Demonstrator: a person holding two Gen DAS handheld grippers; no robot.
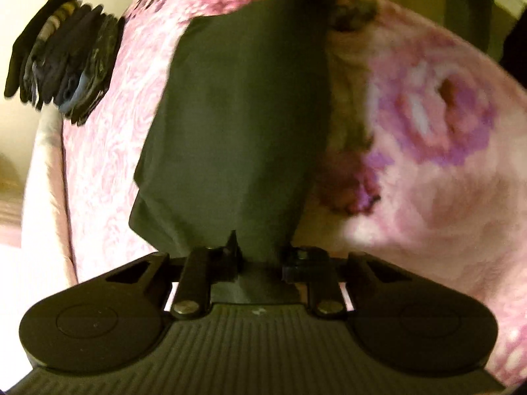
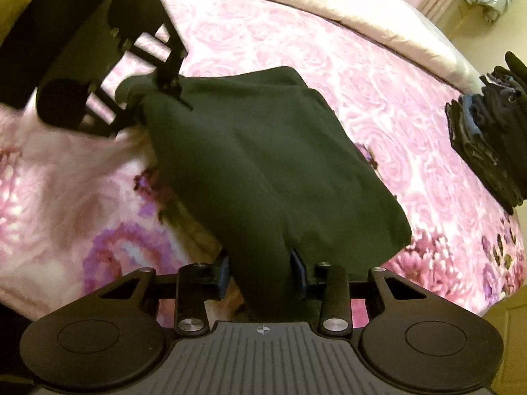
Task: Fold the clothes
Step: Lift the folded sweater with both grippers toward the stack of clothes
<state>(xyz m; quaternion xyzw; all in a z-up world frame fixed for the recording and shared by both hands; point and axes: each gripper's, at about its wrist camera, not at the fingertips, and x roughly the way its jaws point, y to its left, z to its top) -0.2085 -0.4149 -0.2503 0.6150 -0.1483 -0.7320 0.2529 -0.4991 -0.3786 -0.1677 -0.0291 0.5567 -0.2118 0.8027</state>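
Showing dark green on the garment (image 2: 263, 151), pink rose print across the bedspread (image 2: 329, 49), bolder purple-and-pink flowers on the blanket (image 1: 438, 125), black and blue in the folded stack (image 2: 487, 138).

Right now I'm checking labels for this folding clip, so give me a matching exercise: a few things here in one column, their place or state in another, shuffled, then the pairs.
Things:
1. garment
2. stack
3. blanket
4. left gripper

States:
A. spread flat under everything, pink with flowers
B. folded pile of dark clothes near the bed's edge
C. held between two grippers
D. shut on one end of the dark green cloth

Pairs: 1-C, 2-B, 3-A, 4-D
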